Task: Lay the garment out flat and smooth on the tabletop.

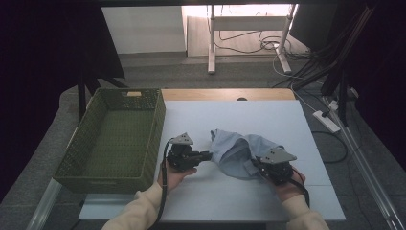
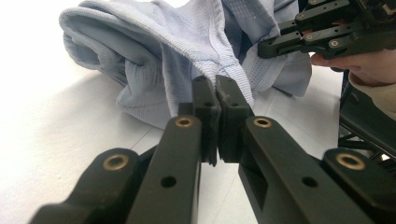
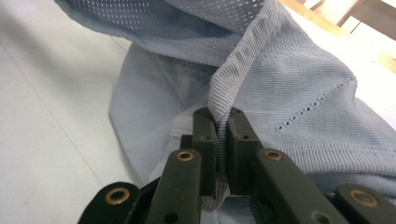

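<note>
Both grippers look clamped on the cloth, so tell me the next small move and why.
Probably lift both grippers together and draw them apart. The left gripper pinches a ribbed edge of the light blue garment, and the right gripper grips a ribbed band of it, while the cloth lies bunched on the white table. Spreading it would open the folds.

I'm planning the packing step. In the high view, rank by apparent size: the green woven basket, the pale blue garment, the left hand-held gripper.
1. Green woven plastic basket, clearly largest.
2. Crumpled pale blue knit garment.
3. Black left hand-held gripper, smallest.
All lie at a similar distance from the camera, so the order seems safe.
</note>
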Available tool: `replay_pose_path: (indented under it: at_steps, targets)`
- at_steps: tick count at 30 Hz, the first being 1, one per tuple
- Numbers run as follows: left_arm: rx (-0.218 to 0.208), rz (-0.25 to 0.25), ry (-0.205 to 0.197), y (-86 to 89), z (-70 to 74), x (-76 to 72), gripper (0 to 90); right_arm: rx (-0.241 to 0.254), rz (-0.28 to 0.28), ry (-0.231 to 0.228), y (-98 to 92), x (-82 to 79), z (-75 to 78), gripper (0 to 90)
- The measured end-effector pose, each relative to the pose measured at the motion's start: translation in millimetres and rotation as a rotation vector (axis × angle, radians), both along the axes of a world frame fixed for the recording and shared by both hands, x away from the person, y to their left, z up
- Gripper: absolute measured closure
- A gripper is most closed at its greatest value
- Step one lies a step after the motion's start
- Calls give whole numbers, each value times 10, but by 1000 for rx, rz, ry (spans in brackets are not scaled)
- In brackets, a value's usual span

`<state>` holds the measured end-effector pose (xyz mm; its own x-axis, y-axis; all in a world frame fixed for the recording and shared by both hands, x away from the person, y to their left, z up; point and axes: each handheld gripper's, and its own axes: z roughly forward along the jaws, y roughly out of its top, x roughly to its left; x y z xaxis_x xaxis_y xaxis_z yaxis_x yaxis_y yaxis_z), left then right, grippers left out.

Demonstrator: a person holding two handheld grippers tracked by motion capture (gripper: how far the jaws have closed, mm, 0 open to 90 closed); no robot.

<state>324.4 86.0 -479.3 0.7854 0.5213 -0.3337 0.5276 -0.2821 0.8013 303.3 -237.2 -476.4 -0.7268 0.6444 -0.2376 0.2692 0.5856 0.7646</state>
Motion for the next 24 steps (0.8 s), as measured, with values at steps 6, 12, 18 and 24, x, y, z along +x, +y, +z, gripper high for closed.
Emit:
replay_pose_path:
  at_steps: [6, 12, 18, 24]
  targets:
    - [-14, 8, -6, 20, 27, 3, 874, 62, 7, 13, -35, 6, 55, 842]
    - [-26, 9, -18, 32, 79, -5, 874, 123, 11, 23, -75, 14, 103, 843]
    - [-54, 26, -38, 105, 179, -5, 874, 184, 23, 31, -97, 21, 143, 843]
    - [-76, 39, -53, 178, 270, -2, 875, 248, 38, 41, -110, 26, 191, 843]
